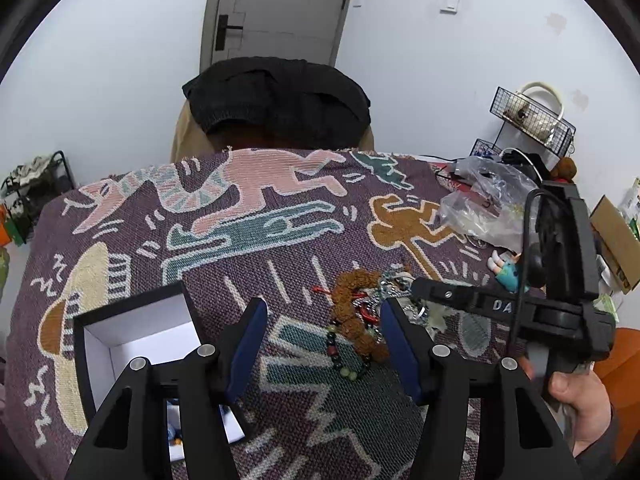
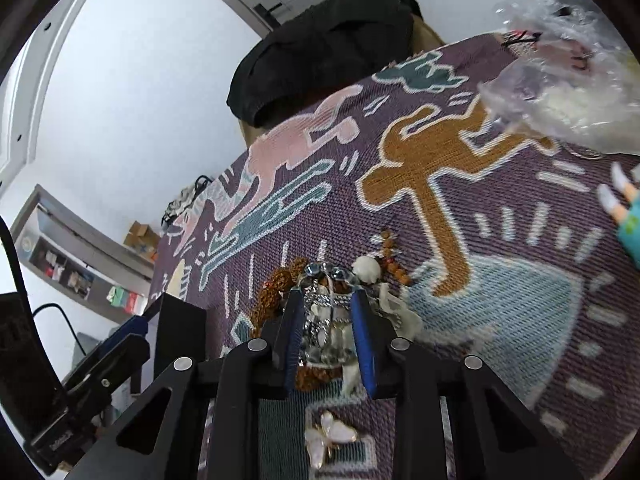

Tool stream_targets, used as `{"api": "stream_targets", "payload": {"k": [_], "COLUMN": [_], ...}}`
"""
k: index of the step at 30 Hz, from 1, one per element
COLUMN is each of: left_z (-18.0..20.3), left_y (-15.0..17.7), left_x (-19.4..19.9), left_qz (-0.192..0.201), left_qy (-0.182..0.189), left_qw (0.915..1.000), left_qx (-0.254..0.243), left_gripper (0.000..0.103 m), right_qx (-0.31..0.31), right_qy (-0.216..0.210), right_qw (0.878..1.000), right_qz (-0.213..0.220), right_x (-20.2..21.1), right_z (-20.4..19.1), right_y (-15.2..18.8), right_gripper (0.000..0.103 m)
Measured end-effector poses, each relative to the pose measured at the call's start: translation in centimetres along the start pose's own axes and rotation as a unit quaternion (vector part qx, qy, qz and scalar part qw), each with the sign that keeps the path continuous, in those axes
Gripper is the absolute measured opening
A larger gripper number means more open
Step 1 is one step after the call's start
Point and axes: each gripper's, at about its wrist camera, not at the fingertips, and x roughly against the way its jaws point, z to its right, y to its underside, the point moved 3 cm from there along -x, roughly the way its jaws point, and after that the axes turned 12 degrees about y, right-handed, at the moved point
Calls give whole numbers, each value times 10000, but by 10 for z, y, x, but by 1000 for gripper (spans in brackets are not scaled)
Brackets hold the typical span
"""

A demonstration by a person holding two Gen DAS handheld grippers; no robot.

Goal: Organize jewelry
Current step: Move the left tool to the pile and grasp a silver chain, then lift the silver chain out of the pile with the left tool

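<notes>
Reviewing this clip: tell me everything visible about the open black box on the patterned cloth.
The black box sits open at the left of the patterned cloth, lid absent. It looks like rigid card, with thin black walls and a plain white lining. Its near end is hidden behind the left gripper, whose frame overlaps it; something small and bluish shows inside there, too hidden to identify. The jewelry pile lies apart, to its right.

a white wall (image 1: 420, 60) is seen behind the table, with a grey door (image 1: 280, 8) at twelve o'clock and a light switch (image 1: 449, 3) at one o'clock. the table is covered by a purple woven cloth (image 1: 240, 248) with figures. a black garment (image 1: 276, 100) is draped over a chair beyond it. a wire rack (image 1: 528, 116) is placed at two o'clock, a black shelf (image 1: 36, 192) at nine o'clock.
</notes>
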Motion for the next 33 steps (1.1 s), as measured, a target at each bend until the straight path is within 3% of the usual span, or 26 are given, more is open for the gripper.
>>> {"api": "stream_targets", "payload": {"k": [1,4,12,20,33], "left_z": [-2,-8,3,4,28], "left_y": [-1,-4,-9,-1,-6], "left_x": [-2,-8,-38,-70,-89], "left_qz": [-19,-127,-512,-870,-918], "left_qy": [-11,23,132,109,409], "left_qw": [10000,9998,9985,9959,9949], "left_qx": [36,172,144,225,96], "left_gripper": [59,53,53,49,46], "right_qx": [24,49,28,-57,-418], "right_qy": [-12,-4,-287,-215,-112], "right_qw": [10000,9998,9995,9990,9965], "right_qz": [-75,-181,159,390,717], "right_x": [-6,-16,8,30,59], "right_z": [-2,-4,0,16,51], "right_y": [0,0,-9,-13,-7], "right_gripper": [14,4,3,3,3]}}
